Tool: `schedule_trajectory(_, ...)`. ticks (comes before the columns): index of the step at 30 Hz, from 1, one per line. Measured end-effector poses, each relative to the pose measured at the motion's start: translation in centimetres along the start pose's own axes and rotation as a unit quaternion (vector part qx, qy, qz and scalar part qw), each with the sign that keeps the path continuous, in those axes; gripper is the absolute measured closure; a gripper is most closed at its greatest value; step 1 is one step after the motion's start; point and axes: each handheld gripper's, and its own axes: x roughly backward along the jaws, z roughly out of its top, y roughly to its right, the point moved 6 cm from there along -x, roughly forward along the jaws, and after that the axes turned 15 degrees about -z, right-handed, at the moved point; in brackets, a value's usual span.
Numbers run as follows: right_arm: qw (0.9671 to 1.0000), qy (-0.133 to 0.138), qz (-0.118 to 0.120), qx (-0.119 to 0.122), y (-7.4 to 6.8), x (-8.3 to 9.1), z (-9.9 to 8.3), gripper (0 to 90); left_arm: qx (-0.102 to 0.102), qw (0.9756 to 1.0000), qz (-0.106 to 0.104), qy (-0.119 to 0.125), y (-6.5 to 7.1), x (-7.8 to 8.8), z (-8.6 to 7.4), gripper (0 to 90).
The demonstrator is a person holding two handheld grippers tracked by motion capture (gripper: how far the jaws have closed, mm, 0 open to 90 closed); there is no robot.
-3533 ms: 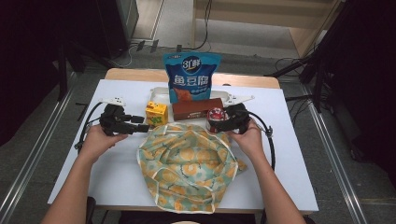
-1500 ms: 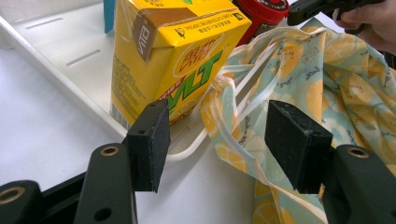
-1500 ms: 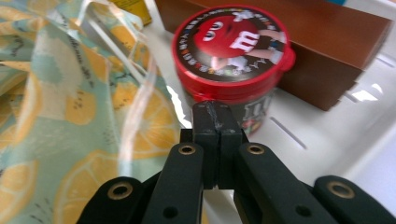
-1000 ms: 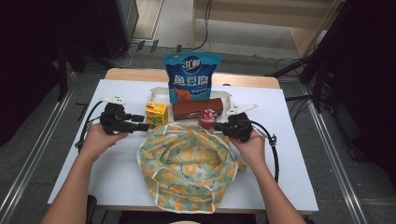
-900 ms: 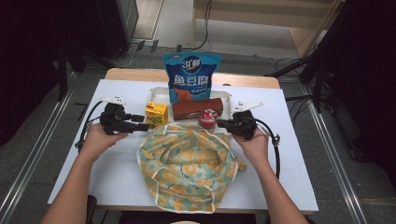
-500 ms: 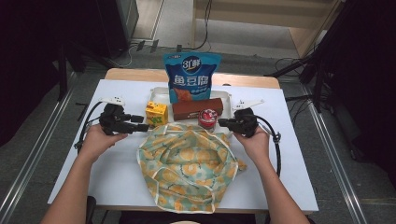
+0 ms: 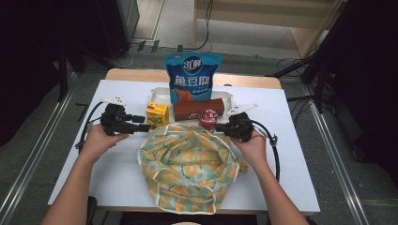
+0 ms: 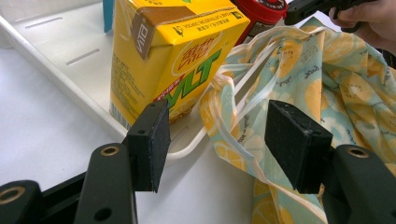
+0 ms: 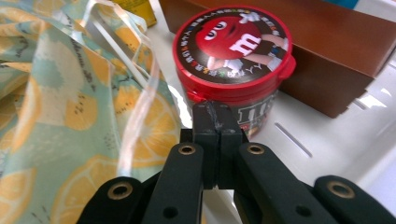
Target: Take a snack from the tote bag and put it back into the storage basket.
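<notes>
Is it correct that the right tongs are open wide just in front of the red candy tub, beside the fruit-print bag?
Not quite: the right tongs are shut, jaws pressed together with nothing between them, as the right gripper view shows. They do sit just in front of the red candy tub, beside the fruit-print bag.

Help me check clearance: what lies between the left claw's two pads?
In the left gripper view, the left claw stands open; between its pads sit the white tray's rim and the lemon-print bag's edge.

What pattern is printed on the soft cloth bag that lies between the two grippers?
The cloth bag has yellow-orange citrus slices on pale green, clearest in the right gripper view.
</notes>
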Motion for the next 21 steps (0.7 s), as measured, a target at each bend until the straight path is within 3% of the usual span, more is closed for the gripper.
schedule_trajectory(21, 0.9997, 0.020, 0.008, 0.007, -2.5, -1.7, 1.6, 90.0, 0.001, 1.0000, 0.001, -0.003, 0.2, 0.0, -0.2, 41.0)
